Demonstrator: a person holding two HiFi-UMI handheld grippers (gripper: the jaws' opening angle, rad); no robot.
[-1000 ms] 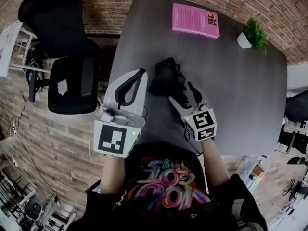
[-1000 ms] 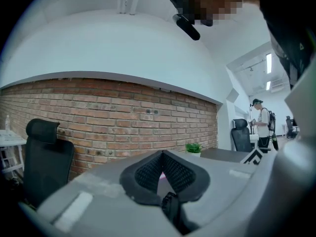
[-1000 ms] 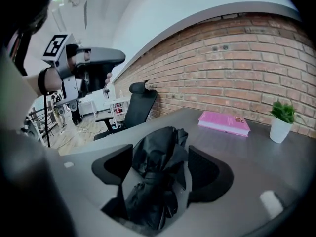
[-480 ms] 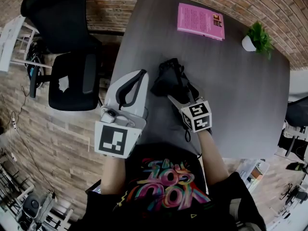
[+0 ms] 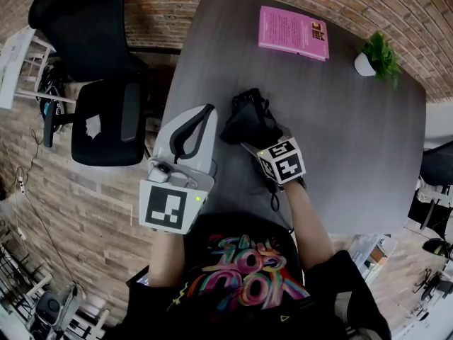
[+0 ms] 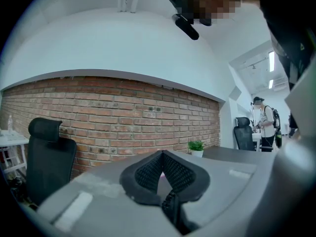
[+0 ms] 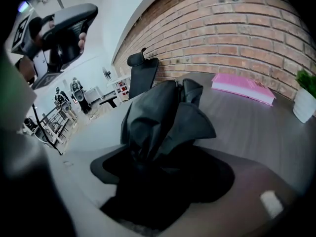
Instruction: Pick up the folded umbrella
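My right gripper clenched on the black folded umbrella on the grey table, my left gripper closed empty, just beside.

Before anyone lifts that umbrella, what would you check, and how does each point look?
1. Folded umbrella sits between the right gripper jaws: ok.
2. Those jaws are closed on it: ok.
3. Left gripper is shut, empty and apart from the umbrella: ok.
4. Pink book and potted plant lie far off on the table: ok.
5. Grip is firm on the loose fabric: cannot tell.
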